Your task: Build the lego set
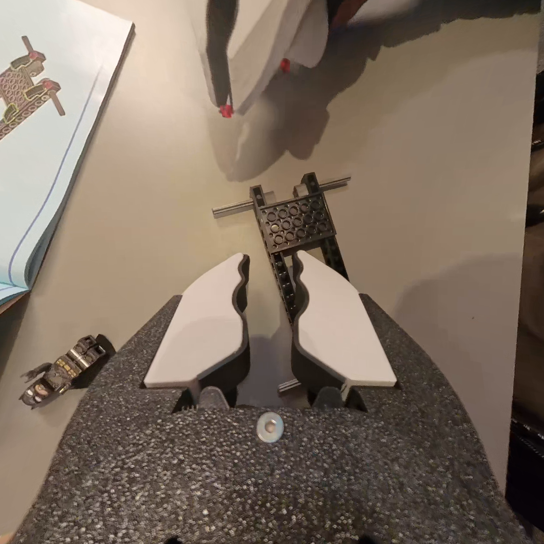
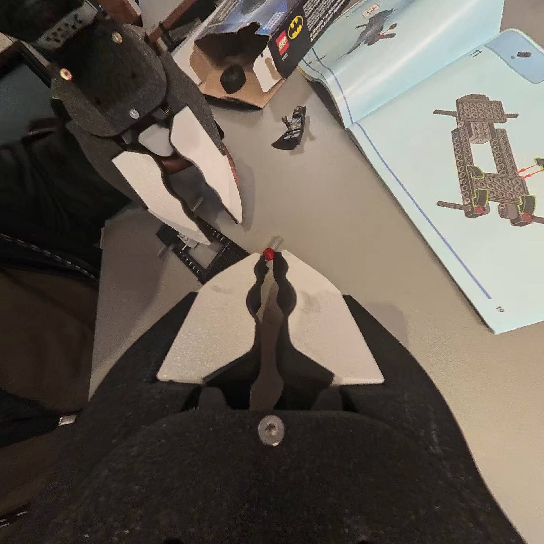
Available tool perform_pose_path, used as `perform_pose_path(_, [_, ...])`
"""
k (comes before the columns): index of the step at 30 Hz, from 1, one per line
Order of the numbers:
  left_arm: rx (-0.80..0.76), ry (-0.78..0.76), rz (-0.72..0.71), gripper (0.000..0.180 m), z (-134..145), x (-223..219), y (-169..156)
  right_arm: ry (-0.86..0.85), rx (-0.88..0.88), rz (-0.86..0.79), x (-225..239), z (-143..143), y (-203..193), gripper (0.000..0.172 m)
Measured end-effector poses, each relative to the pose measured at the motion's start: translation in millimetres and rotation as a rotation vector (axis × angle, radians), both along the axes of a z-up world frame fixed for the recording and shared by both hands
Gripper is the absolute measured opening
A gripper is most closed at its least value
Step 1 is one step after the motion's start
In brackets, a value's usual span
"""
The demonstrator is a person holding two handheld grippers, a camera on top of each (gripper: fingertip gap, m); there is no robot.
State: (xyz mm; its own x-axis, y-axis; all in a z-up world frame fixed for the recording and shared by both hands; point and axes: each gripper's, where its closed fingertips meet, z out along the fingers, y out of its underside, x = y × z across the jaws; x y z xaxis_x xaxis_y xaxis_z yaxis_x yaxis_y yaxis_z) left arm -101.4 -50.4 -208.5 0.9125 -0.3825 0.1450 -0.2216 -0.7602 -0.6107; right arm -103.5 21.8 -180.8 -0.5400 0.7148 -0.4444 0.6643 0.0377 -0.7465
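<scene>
Right gripper [image 2: 268,255] clamped on small red piece [image 2: 268,254], above black brick frame [image 2: 216,260]

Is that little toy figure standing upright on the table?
No, the toy figure lies flat on the table, left of the left tool.

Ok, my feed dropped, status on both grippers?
Left gripper open, straddling black brick frame's left beam on table. Right gripper shut on small red piece, above frame's far end. Nothing between them.
</scene>
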Motion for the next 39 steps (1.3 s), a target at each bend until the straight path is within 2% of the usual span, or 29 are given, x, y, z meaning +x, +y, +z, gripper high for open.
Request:
perform_pose_path(7, [-0.082, 0.160, -0.013, 0.023, -17.4, -0.5, -6.5, -0.020, 0.041, 0.062, 7.2, -9.3, -8.6, 0.006])
perform_pose_path(9, [-0.073, 0.160, -0.022, 0.012, -18.3, 2.5, -3.9, -0.021, 0.064, 0.099, 11.5, -12.6, -12.4, 0.006])
perform_pose_path(13, [-0.031, 0.104, -0.059, 0.008, -17.7, 11.8, 3.8, 0.000, 0.150, 0.174, 20.8, -17.7, -17.3, 0.005])
perform_pose_path(23, [0.008, 0.099, -0.098, 0.008, -14.5, 18.6, 7.2, -0.004, 0.255, 0.264, 34.4, -25.4, -18.9, 0.006])
perform_pose_path(39, [0.012, 0.103, -0.108, 0.008, -14.3, 20.4, 7.4, 0.007, 0.321, 0.271, 35.3, -28.9, -19.9, 0.006])
